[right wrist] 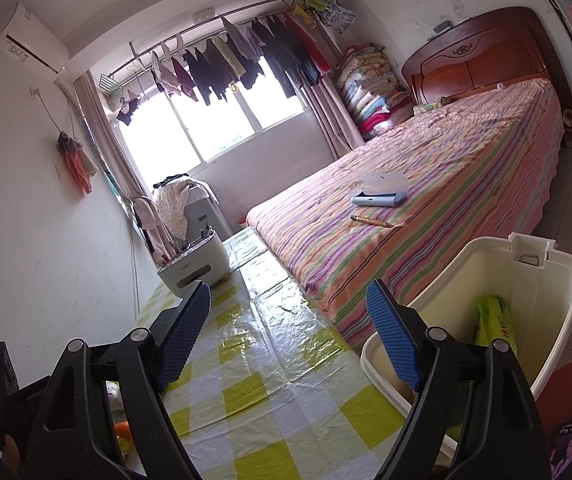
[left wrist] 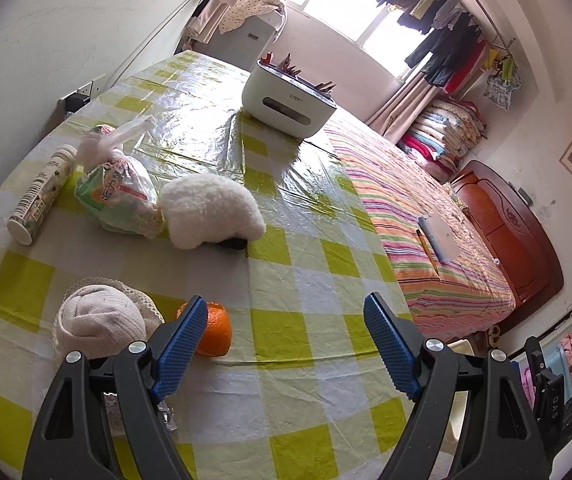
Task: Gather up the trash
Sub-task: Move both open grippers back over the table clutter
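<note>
Hiding orange peel [left wrist: 216,328] partly, bin [right wrist: 557,280] cropped

A bare stretch of checked tablecloth [left wrist: 305,280] was left open down the middle; the orange [left wrist: 216,330], cloth bundle [left wrist: 100,320] and fluffy white item [left wrist: 212,210] crowded its left side.

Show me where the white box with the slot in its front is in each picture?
Left wrist view: the white box stands at the far end of the checked tablecloth, upper middle of the picture, beyond the open left gripper.
Right wrist view: the white box is at left of centre, just beyond the left fingertip of the open right gripper.
Shared landmark: the striped bed, to the right of the table in both views.
</note>
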Demonstrator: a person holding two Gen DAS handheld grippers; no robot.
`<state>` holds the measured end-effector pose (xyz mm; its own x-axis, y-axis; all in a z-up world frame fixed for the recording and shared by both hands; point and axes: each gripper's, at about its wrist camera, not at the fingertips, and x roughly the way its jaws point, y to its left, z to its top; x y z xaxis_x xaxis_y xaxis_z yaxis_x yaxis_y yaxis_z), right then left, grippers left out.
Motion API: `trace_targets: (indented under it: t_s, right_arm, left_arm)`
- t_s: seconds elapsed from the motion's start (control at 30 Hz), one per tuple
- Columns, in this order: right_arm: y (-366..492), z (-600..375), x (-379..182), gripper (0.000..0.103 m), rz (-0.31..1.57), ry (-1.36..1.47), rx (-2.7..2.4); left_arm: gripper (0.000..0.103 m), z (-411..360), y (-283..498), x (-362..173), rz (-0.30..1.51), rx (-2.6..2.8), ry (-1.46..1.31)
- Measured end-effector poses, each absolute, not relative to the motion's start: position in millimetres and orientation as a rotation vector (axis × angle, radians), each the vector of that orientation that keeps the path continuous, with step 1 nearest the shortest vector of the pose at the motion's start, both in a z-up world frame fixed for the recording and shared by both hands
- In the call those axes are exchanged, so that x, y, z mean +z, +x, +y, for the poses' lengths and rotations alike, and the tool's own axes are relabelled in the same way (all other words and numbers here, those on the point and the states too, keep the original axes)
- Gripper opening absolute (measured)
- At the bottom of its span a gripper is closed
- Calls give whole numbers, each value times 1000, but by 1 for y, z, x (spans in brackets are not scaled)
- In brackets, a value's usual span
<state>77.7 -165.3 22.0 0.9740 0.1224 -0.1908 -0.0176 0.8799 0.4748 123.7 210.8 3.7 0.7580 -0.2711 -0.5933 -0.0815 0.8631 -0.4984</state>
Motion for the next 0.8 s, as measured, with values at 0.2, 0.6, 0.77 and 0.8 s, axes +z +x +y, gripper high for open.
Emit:
trace_targets:
  t_s: [0.2,0.6,0.77,0.8]
  right_arm:
    - [78,-161,23,79,224,477,88]
    - [86,-122,25,79,257,397,212]
    - [92,-95,20,79,313,353,285]
    - [92,-91,19,79,321,347,294]
  left_arm:
    - [78,234,113,13,678,-87,-541]
    - [78,318,92,18,593,42,-695]
    - [78,347,93,5,608,118,-739]
    - [78,353,93,3,610,138,-749]
